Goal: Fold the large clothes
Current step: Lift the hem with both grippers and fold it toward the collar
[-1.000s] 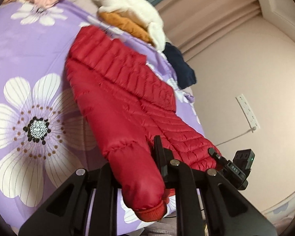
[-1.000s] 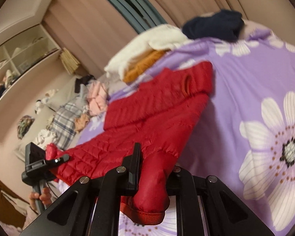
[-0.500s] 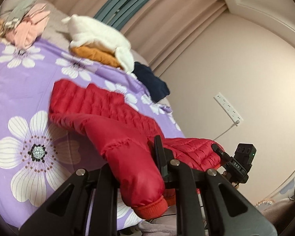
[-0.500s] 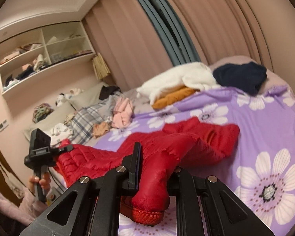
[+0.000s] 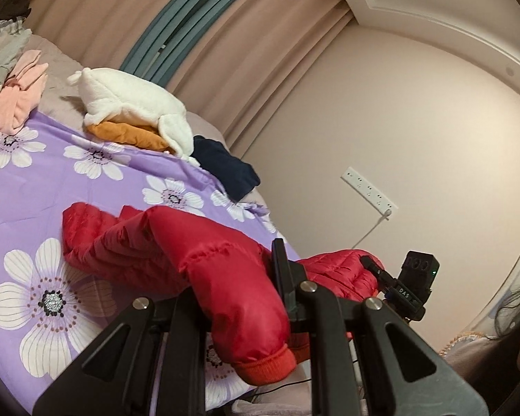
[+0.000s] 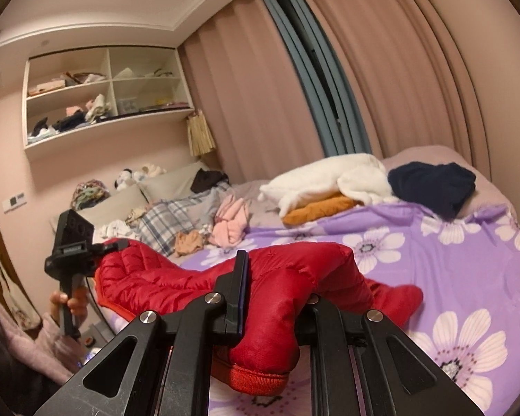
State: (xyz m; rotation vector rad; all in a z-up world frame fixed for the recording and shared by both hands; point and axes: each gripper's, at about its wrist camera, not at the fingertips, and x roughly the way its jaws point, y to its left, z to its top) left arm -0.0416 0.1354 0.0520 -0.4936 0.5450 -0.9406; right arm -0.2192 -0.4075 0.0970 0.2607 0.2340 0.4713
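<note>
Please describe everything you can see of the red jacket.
The red puffer jacket is quilted, shiny, nylon-like, with ribbed knit cuffs. Each sleeve is clamped near its cuff: one by the left gripper, the other by the right gripper. The held ends are lifted; the far part lies crumpled on the purple floral bedsheet.
</note>
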